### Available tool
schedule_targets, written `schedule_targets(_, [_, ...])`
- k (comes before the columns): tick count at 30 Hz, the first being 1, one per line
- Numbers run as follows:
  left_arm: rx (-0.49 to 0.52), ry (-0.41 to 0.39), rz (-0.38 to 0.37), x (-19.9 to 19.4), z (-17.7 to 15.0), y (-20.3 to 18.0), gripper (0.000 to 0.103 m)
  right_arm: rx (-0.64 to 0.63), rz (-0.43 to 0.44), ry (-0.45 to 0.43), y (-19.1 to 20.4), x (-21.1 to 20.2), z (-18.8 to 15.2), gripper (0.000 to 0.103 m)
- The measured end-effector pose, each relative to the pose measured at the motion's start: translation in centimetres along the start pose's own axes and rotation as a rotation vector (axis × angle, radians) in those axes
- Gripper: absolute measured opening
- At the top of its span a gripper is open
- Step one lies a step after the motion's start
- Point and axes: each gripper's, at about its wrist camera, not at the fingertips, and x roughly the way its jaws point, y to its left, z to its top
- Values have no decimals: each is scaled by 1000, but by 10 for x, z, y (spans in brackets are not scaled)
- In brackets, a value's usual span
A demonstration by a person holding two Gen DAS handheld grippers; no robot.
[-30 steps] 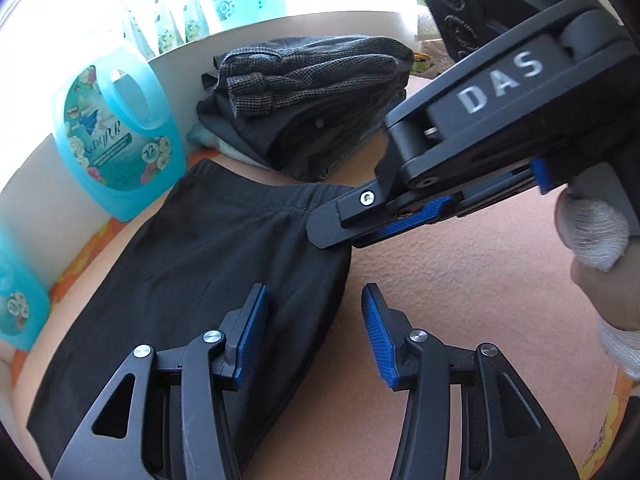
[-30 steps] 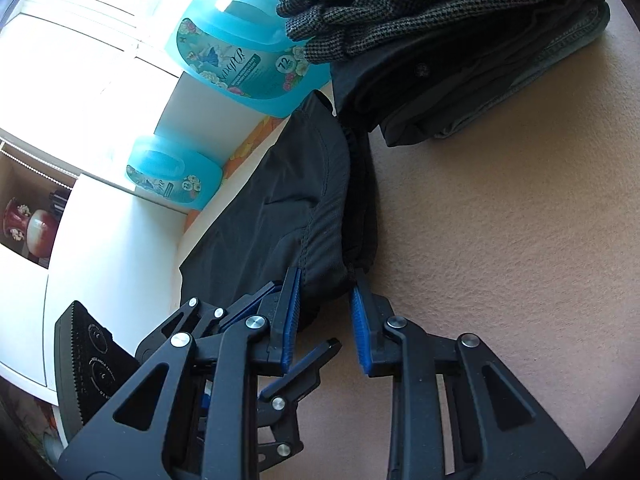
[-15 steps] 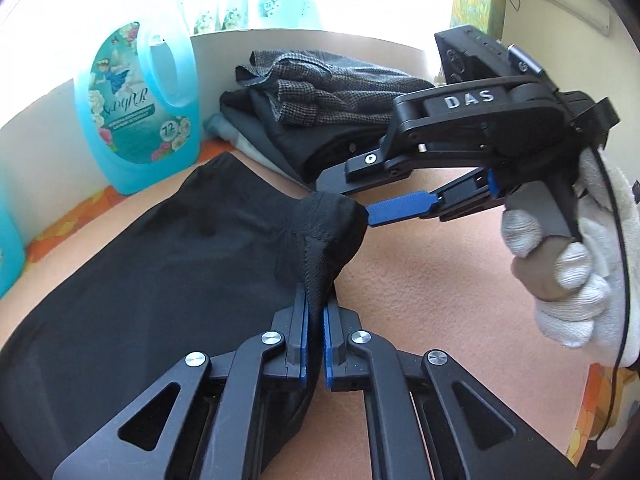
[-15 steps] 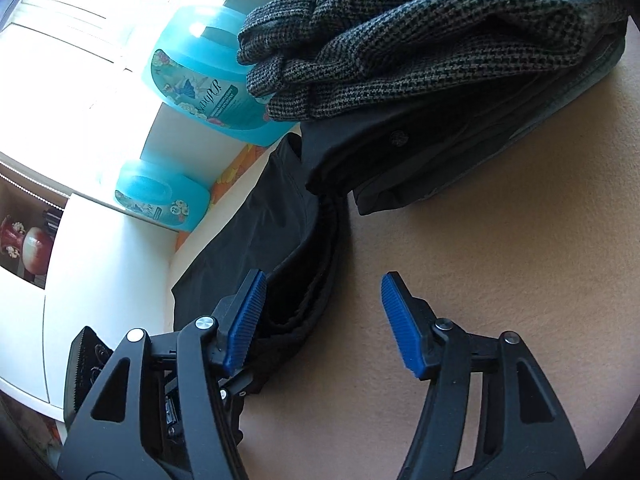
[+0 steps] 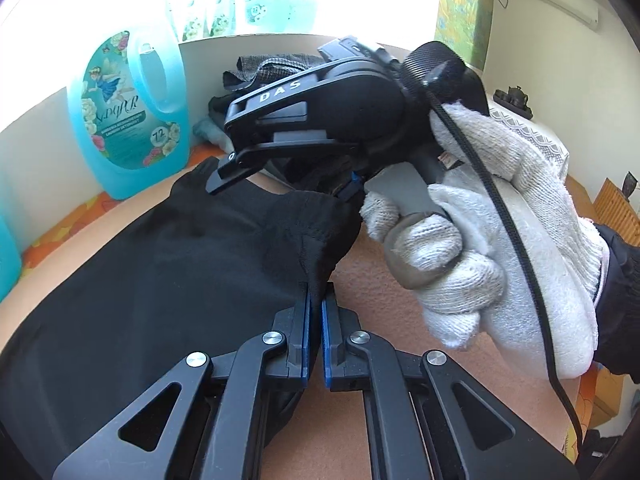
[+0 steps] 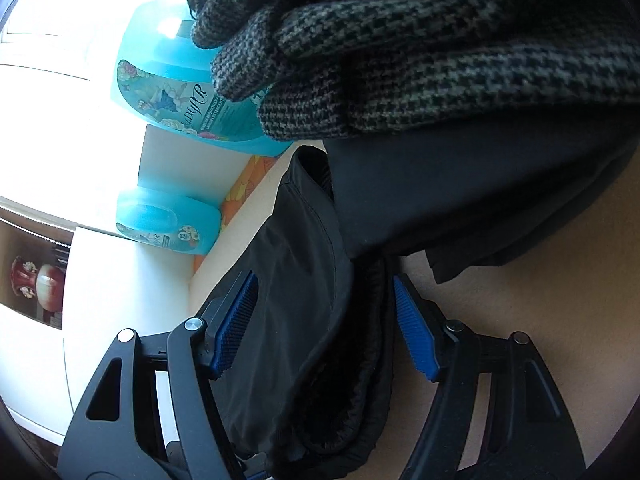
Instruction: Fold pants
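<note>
The black pants [image 5: 152, 280] lie spread on the peach-coloured surface [image 5: 384, 292], reaching back toward the white wall, with one corner bunched up into a raised fold near the middle of the left wrist view. The left gripper [image 5: 315, 336] is clamped on that fold: its blue pads [image 5: 305, 332] are pressed nearly together with a thin edge of black cloth pinched between them.

The right gripper [image 6: 326, 328] stands wide apart, one finger on each side of the pants' ribbed edge [image 6: 360, 360], which runs up between its blue pads [image 6: 414, 332]. The cloth fills the gap, but neither pad appears to press on it; the right pad may just touch the ribbing, though the view is too close to be sure. In the left wrist view the same tool shows from the side, marked DAS, gripped by a right hand [image 5: 492, 240] in a white knit glove, with a black cable [image 5: 516, 240] running across the glove.

Just behind the pants sits a pile of clothes [image 6: 460, 184], dark garments topped by a houndstooth piece [image 6: 440, 52], which overlaps the far end of the pants. Two blue detergent bottles stand along the wall: one [image 5: 128, 116] beside the pile, another [image 6: 168, 224] farther along.
</note>
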Motion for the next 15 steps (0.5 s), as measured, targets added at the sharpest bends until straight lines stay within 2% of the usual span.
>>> schedule_targets(1, [-11,-3,-9,0,0,1,3,-13,-17,3,2,4,1,68])
schedule_targets(3, [-30,-9,-14,-1,0,3,3,-36,-48,5,6,8,2,51])
schedule_targets(4, [-38,-14,-18,0,1,5,3,-38,-56,9,5,8,2,33])
schedule_targets(6, [-52,-27,-27,-3,2,10,3,-34,-44,12,8,7,1,18])
schedule_targets(9, [-61,-49,-42,-13,1,11,3,-80,-43,-37,28,-8,-3,16])
schedule_targets(15, [-87,-112,-36,-50,-4,16,3,-236,-97,-100,88,-31,-21,15])
